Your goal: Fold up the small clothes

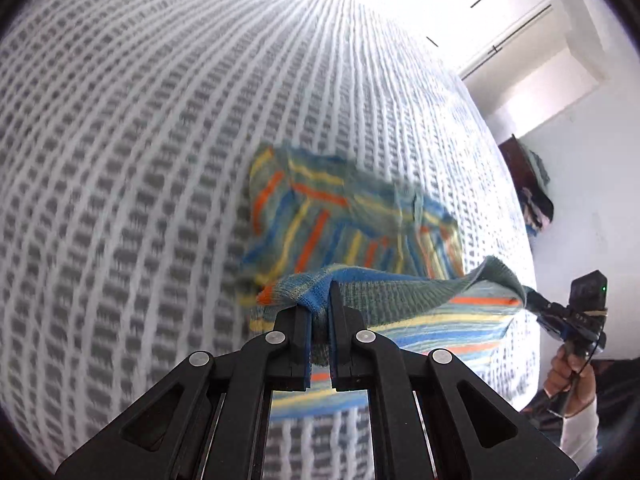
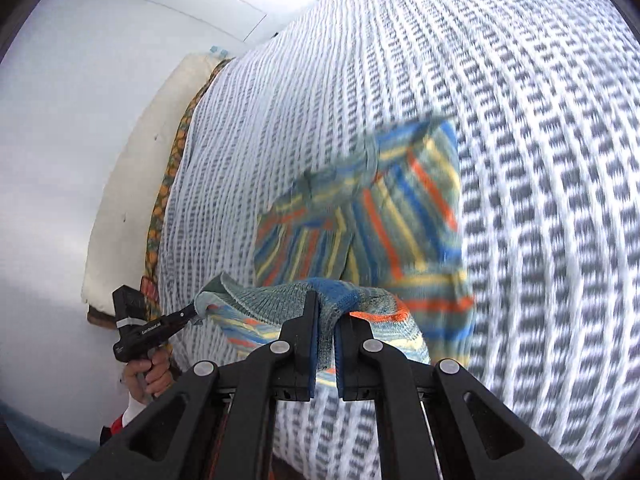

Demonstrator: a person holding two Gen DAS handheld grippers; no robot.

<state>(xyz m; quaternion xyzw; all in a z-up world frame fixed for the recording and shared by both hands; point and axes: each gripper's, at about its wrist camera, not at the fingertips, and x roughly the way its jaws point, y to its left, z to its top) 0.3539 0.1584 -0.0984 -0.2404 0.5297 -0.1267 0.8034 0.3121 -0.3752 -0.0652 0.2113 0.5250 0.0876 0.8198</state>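
A small knitted garment (image 1: pixel 344 216) with blue, yellow, orange and green stripes lies on the grey-and-white checked bedspread (image 1: pixel 140 160). My left gripper (image 1: pixel 320 304) is shut on one corner of its ribbed hem. My right gripper (image 2: pixel 328 312) is shut on the other hem corner. The hem (image 1: pixel 400 284) is lifted and stretched between the two grippers above the bed, while the far part of the garment (image 2: pixel 380 208) rests on the bedspread (image 2: pixel 520 160). Each gripper shows in the other's view, the right one (image 1: pixel 536 300) at the right and the left one (image 2: pixel 192 312) at the left.
A white wall (image 2: pixel 60 140) and a pale mattress edge (image 2: pixel 132 168) with patterned trim run along the left in the right wrist view. A dark headboard with piled cloth (image 1: pixel 532 188) stands by the white wall in the left wrist view.
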